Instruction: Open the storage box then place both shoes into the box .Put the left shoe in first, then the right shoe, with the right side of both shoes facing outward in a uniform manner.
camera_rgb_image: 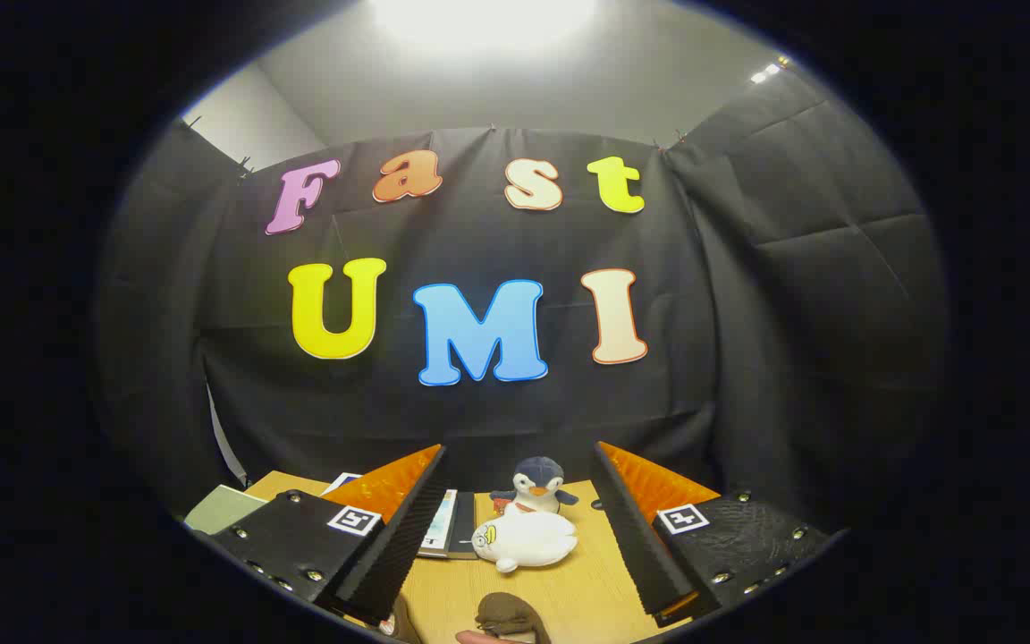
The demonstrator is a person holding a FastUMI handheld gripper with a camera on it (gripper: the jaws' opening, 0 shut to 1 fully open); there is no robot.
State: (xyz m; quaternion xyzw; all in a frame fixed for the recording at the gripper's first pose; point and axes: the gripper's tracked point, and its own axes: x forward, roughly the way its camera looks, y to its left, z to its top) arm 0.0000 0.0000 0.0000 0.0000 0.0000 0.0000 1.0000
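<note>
Holding my jaws [515, 546] spread wide and empty, I have nothing between the two fingers but open air above the light wooden bench [586, 581]. The view is pitched high, toward the black cloth wall of the booth.

Just ahead of the fingers, on the bench between them, lies a white plush seal toy [524, 541]. Directly behind it, touching or nearly so, stands a small navy-and-white plush penguin with an orange beak [537, 483]. Beside the seal, partly hidden by one finger, lies a stack of flat books or booklets [448, 532]. Nearer than the seal, low between the finger bases, sits a dark brown soft object [506, 617]; it is cut off, and I cannot tell whether it is one of the shoes. A fingertip-like shape shows just below it.

I cannot locate the storage box from this pose.

Judgement: the task stands at its first step, opening the box, with no shoe placed. The next move calls for pitching the jaws down toward the bench to find the box and its lid before any grasp is attempted.
</note>
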